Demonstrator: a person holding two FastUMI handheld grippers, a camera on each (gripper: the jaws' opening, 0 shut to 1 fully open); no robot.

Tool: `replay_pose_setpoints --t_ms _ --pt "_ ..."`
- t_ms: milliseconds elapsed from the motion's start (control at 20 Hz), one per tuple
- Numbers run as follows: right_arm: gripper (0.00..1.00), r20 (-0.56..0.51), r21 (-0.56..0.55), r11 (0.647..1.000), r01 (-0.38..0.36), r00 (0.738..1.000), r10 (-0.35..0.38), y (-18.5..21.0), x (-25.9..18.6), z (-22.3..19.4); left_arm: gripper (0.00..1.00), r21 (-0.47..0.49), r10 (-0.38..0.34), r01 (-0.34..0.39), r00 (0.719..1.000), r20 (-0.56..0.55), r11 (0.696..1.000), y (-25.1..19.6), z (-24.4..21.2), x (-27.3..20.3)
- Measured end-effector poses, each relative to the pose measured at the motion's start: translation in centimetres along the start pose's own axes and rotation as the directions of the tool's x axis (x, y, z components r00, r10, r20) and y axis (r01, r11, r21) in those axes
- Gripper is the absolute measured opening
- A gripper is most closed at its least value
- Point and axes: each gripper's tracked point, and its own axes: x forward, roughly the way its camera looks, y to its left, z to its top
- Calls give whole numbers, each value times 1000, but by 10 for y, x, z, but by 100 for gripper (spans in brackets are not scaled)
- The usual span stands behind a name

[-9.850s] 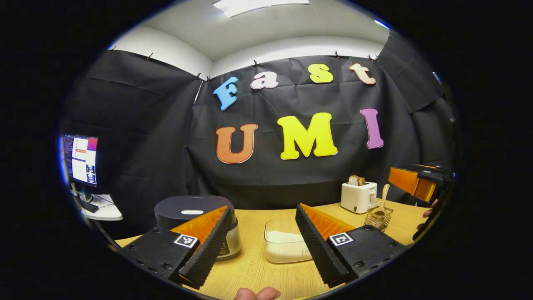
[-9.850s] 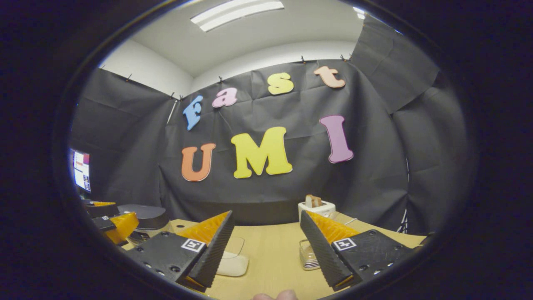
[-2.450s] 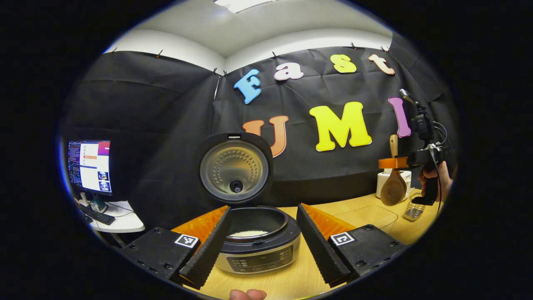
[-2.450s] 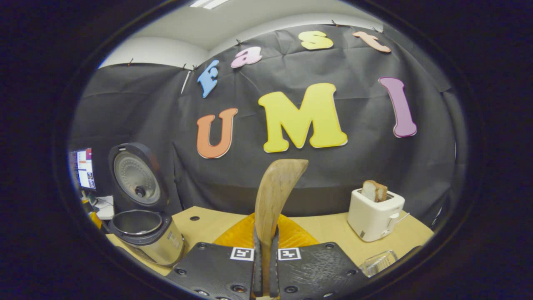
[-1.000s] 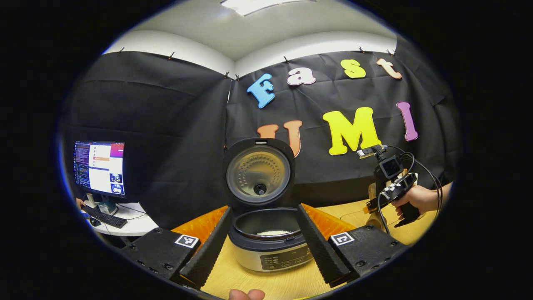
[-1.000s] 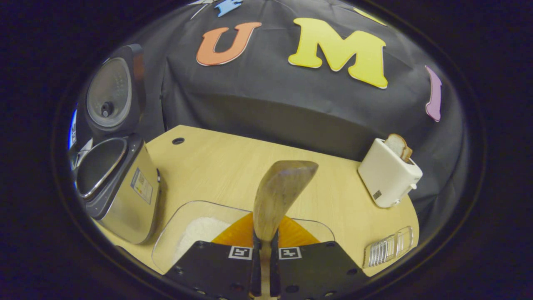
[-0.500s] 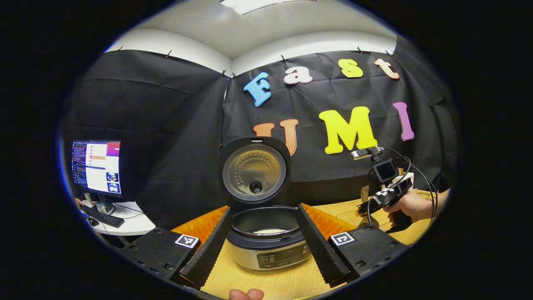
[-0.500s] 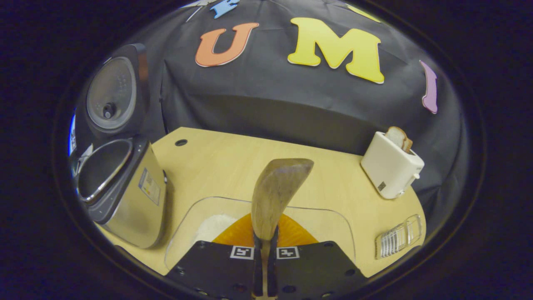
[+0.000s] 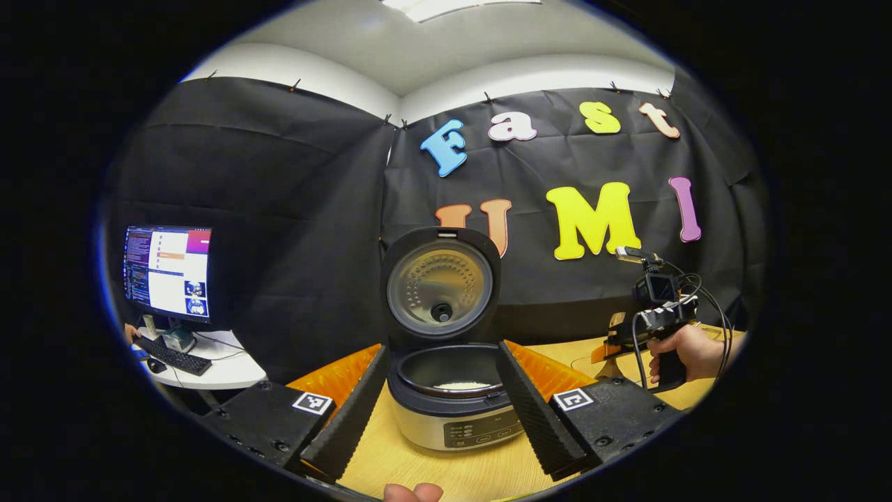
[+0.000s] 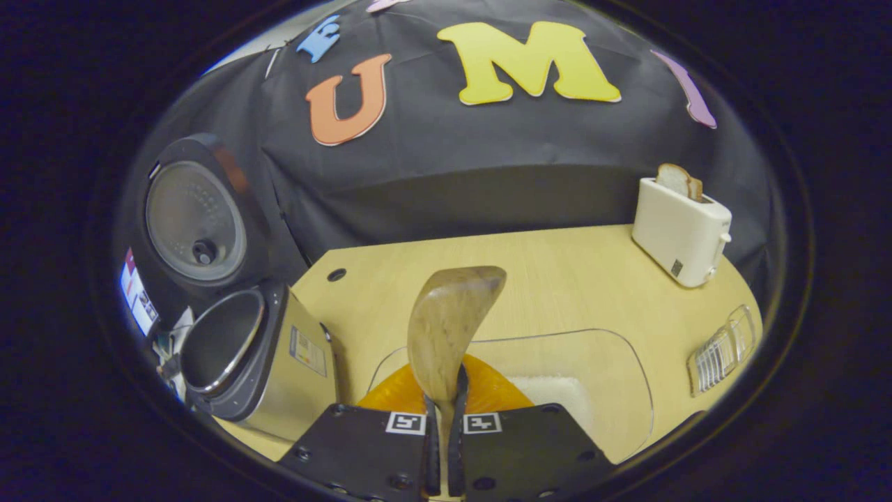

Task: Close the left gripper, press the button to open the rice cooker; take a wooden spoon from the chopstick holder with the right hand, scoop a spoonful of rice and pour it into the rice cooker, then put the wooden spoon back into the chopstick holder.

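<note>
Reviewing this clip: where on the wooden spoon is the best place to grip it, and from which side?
By the narrow handle, from the end opposite the bowl, as the right gripper does: fingers shut flat on the handle, the spoon pointing forward, leaving the bowl free to dip into the rice tub.

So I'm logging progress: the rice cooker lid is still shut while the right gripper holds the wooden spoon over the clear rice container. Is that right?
Not quite: the rice cooker lid stands open, as the left gripper view shows. The rest holds: the right gripper is shut on the wooden spoon above the clear rice container.
</note>
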Motion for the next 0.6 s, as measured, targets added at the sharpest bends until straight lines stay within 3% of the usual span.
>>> replay_pose_setpoints --t_ms 250,300,350,600 --pt "5 -8 130 990 -54 998 56 7 -3 0 99 -1 8 -8 1000 -7 1000 2 -1 -1" --pt "5 -7 148 988 -36 999 38 3 0 0 99 -2 11 -11 1000 -7 1000 2 -1 0" --pt "1 -2 187 981 -51 999 52 5 -4 1 99 -3 11 -11 1000 -9 1000 1 -1 0" --pt "1 0 310 946 -99 995 104 0 -4 5 99 -6 0 0 1000 -11 1000 -4 -1 0"
